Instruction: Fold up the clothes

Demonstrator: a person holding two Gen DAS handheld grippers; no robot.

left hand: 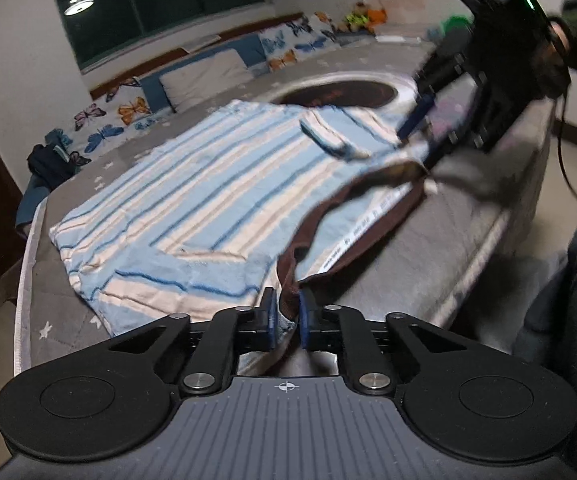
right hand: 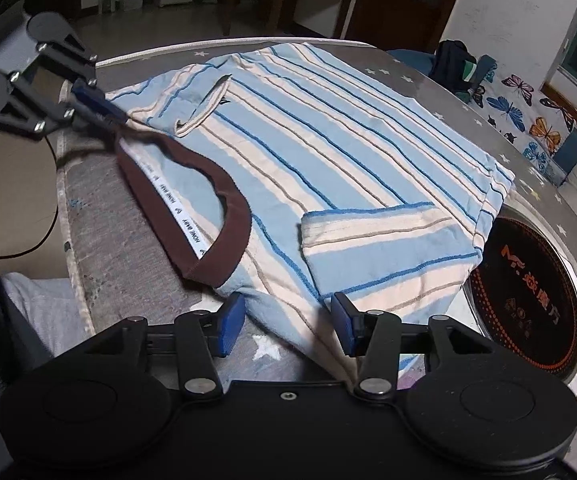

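blue-and-cream striped terry shirt (right hand: 328, 152): left gripper (left hand: 287, 312) clenched on shoulder, right gripper (right hand: 288, 320) released; one-sided pull would likely skew the fold.

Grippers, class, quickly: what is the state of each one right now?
Left gripper: shut on the striped shirt, pinching fabric at its shoulder by the brown collar.
Right gripper: open, fingers astride the shirt's other shoulder, gripping nothing.
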